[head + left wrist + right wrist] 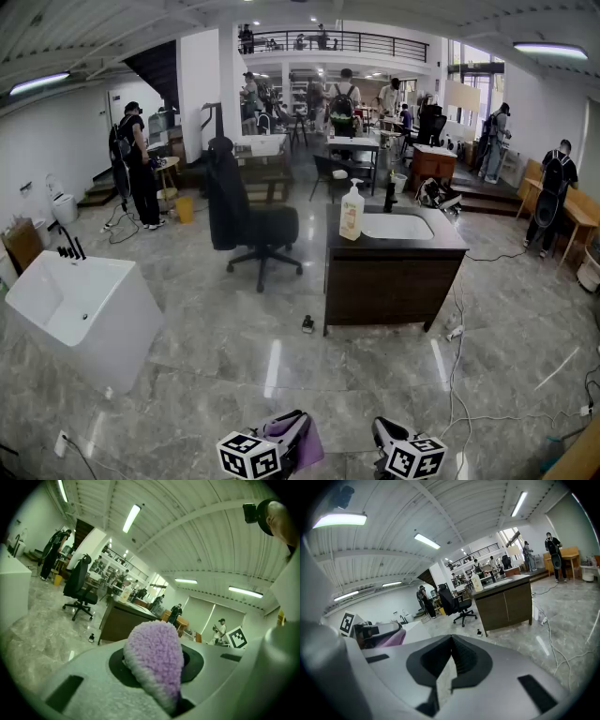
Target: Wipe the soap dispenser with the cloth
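The left gripper point(292, 422) is clamped on a fluffy purple cloth point(157, 660). A rounded wad of it bulges out past the jaws, so the wiping surface is out front. The right gripper point(451, 641) sits just beside it, jaws pressed together with nothing between them.

Both are held low at the person's front, tipped a little downward, over bare grey marble floor point(281, 366). There's a wide stretch of that floor before anything else.

The soap dispenser point(352, 211) is straight ahead and well apart from both grippers, far out of reach. It's a pale pump bottle standing upright, so its long axis is vertical, with the pump head on top. It stands on the dark vanity cabinet point(389, 281), at the left end of the top, just beside the left edge of the white sink basin point(398, 227).

Seen from the person, the bottle lines up roughly between the two grippers. Neither looks clearly nearer to me. The bottle is at the cabinet's left end, though, on the cloth's side, with only open floor on the way.

A black office chair point(253, 230) stands to the left of the cabinet, clear of that line. A small dark thing point(307, 324) lies on the floor at the cabinet's near-left corner, and cables point(455, 328) trail down its right side.

I'd say the wiping hasn't begun. The whole gap has to be walked first. Then the cloth would need to come in level at the bottle's side, with the free right gripper placed to steady it.
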A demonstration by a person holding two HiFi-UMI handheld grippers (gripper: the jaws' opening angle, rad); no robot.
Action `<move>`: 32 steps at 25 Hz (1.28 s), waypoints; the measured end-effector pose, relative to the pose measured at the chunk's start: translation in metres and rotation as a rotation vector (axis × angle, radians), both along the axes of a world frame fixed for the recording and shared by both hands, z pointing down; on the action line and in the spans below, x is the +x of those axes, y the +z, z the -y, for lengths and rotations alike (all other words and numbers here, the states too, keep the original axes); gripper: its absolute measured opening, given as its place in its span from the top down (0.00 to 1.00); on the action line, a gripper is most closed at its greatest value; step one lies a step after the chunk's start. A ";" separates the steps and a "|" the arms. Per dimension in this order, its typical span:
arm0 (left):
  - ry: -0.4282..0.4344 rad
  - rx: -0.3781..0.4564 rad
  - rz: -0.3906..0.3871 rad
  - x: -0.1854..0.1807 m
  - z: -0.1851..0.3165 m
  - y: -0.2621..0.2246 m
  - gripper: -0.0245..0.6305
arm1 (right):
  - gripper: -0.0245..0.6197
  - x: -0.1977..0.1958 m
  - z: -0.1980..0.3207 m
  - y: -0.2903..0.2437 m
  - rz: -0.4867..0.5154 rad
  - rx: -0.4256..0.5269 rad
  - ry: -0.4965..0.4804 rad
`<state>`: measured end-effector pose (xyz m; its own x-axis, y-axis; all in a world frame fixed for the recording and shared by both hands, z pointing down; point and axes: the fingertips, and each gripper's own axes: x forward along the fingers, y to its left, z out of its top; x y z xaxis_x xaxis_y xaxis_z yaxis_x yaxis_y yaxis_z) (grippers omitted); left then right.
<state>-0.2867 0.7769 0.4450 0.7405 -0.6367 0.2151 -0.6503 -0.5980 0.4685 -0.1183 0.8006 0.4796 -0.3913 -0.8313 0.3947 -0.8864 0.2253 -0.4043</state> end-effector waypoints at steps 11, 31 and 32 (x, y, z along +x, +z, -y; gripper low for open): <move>0.005 0.006 0.020 0.048 0.030 0.000 0.88 | 0.95 0.045 0.032 0.008 -0.004 -0.001 -0.006; -0.015 -0.029 0.007 0.122 0.080 0.016 0.88 | 0.95 0.109 0.078 0.032 0.051 -0.030 -0.042; -0.014 -0.032 0.010 0.123 0.084 0.016 0.88 | 0.95 0.110 0.080 0.032 0.058 -0.030 -0.040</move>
